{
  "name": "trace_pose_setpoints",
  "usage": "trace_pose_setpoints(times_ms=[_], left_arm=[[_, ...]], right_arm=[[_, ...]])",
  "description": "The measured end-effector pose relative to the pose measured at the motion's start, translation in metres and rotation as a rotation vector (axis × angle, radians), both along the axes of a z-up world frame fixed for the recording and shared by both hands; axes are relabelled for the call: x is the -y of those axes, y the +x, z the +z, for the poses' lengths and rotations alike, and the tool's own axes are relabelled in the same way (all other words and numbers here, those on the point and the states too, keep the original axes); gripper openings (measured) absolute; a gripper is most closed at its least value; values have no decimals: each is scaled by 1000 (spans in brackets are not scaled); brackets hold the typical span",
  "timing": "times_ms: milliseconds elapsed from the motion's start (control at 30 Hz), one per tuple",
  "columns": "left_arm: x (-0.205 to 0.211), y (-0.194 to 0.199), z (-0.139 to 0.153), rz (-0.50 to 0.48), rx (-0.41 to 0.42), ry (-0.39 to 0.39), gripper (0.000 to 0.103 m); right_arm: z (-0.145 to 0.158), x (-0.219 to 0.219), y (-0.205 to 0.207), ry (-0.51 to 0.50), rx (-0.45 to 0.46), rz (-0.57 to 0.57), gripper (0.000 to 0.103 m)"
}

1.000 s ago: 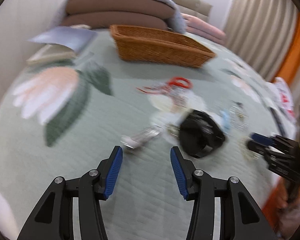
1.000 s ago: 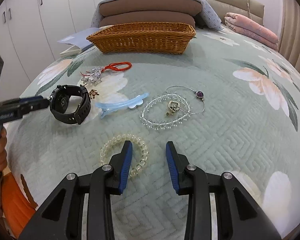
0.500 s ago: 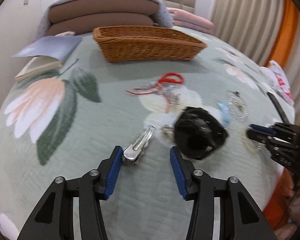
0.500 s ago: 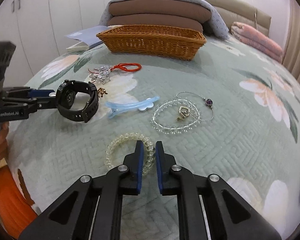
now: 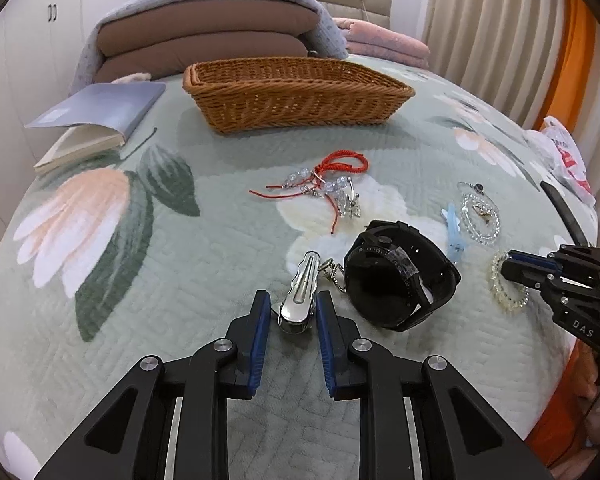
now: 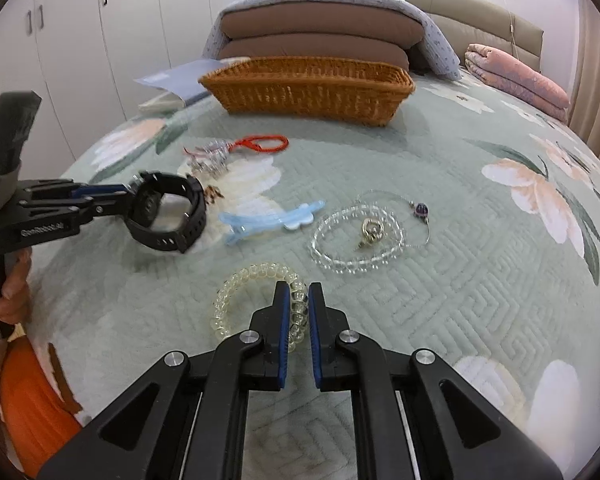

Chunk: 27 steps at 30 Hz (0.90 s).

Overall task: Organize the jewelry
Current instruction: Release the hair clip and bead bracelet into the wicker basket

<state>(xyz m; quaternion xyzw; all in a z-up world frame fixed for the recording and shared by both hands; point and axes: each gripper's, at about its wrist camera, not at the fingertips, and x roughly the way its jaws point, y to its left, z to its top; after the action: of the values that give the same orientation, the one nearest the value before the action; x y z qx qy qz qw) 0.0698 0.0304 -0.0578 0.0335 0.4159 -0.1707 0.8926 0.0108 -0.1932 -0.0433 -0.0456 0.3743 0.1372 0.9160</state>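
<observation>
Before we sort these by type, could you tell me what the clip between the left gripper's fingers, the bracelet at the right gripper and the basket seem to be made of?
Silver clip: likely polished metal, given its mirror-like shine.
Pale bracelet: clear, yellowish beads, plastic or glass; the look leaves it open.
Basket: woven wicker or rattan, brown, matte, weave visible.

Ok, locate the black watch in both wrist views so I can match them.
Left wrist view: black watch lies lower right of centre, beside the silver clip.
Right wrist view: black watch is at mid-left, by the left gripper tips.
Shared landmark: wicker basket at the back.
</observation>
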Motion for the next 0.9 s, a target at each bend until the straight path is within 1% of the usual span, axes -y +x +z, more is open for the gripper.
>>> trace_pose_setpoints(times_ms=[133, 267, 367, 433, 533, 600, 700, 800, 900], left_arm=[[-2, -3, 11, 9, 36, -24, 24], [-1, -3, 34, 9, 101, -54, 24], [4, 7, 56, 4, 155, -69, 24], [8, 21, 73, 3, 185, -85, 24], [14, 48, 93, 9, 222, -104, 24], [19, 75, 103, 16, 225, -135, 24], [24, 114, 109, 34, 222, -168, 24], [31, 154, 104, 50, 192, -196, 24], [37, 187, 91, 61, 149, -199, 24]], right_arm=[[21, -3, 3, 24, 42, 17, 11], [48, -8, 22, 31, 100, 37, 11], [74, -10, 48, 20, 165, 37, 11], [91, -11, 74, 26, 204, 31, 11], [108, -14, 114, 43, 227, 5, 11], [115, -14, 150, 64, 222, -18, 11], [112, -17, 200, 70, 176, -52, 11], [97, -16, 246, 83, 96, -79, 10], [81, -13, 279, 93, 27, -101, 10]])
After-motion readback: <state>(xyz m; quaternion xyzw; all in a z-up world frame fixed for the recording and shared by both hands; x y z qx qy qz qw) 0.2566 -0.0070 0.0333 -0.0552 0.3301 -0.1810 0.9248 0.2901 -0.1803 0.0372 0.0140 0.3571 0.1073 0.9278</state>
